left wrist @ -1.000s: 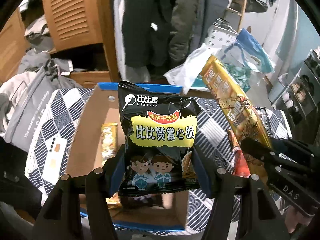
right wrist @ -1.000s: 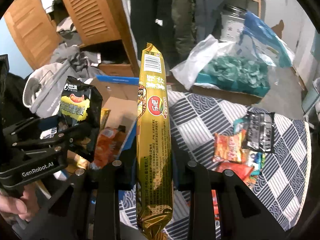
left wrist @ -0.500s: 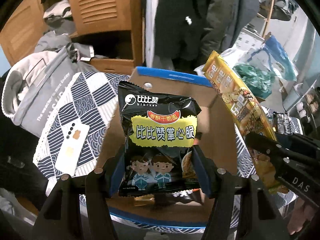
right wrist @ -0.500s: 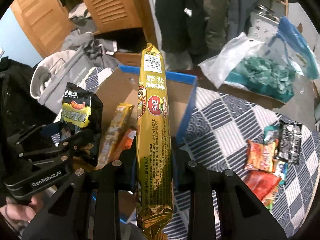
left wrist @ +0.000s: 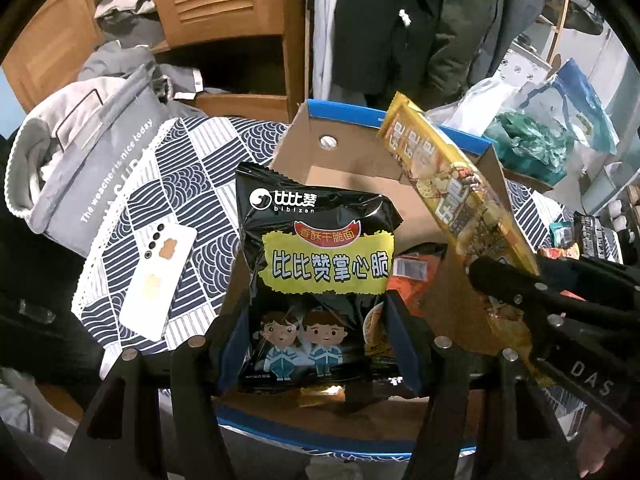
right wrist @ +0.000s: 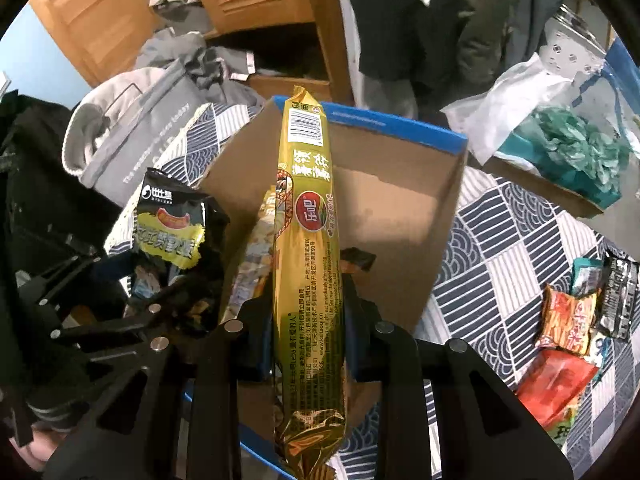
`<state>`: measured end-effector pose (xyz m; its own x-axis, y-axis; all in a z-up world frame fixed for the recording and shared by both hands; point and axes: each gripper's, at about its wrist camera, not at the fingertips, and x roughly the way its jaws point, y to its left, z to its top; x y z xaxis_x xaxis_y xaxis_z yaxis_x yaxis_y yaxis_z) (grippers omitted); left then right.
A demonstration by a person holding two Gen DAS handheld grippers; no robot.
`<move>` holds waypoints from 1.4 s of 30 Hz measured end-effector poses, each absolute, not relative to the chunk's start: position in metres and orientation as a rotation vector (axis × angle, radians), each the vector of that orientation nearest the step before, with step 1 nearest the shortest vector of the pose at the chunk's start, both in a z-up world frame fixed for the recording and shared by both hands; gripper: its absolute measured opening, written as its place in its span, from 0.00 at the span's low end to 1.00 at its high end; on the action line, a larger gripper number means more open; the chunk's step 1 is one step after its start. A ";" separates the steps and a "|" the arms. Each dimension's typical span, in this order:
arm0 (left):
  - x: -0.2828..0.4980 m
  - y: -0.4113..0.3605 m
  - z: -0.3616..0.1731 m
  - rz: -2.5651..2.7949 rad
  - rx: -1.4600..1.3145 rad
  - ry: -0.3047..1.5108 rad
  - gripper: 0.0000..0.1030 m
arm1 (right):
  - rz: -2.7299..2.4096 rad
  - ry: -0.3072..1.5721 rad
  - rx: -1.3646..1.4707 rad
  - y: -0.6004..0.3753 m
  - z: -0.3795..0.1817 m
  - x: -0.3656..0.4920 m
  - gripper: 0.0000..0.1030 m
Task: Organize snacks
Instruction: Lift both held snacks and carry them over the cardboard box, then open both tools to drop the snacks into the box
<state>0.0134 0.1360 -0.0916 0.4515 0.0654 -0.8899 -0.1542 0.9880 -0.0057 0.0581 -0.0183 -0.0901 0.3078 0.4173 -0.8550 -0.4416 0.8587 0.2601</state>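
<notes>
patterned cloth [right wrist: 516, 240] is lying under a blue-rimmed cardboard box [right wrist: 400, 200], its right half bare; left tongs [left wrist: 316, 344] are clamping a black "bibizan" bag [left wrist: 320, 264] above it, right tongs [right wrist: 306, 332] pinching a gold packet [right wrist: 308, 240].

A lived-in room at home, most likely a bedroom. Wooden wardrobe [left wrist: 224, 0] with slatted doors at the back, dark coats [left wrist: 404, 20] hanging beside it, grey clothes [right wrist: 192, 56] heaped on its open shelf. Patterned blue-and-white cloth [left wrist: 188, 184] spread underneath, with a phone [left wrist: 158, 280] and a grey tote bag [left wrist: 100, 152] lying on it. Plastic bags [right wrist: 560, 128] piled at the right.
</notes>
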 end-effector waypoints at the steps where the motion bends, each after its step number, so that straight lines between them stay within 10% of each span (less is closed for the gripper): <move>1: 0.013 0.137 -0.091 0.138 -0.090 1.092 0.63 | 0.570 1.126 -0.024 -0.017 -0.091 0.058 0.25; 10: 0.016 0.139 -0.094 0.166 -0.057 1.118 0.73 | 0.525 1.126 0.023 -0.021 -0.092 0.064 0.50; 42: 0.024 0.065 -0.074 0.007 -0.038 1.077 0.75 | 0.348 1.046 0.024 -0.110 -0.068 0.046 0.68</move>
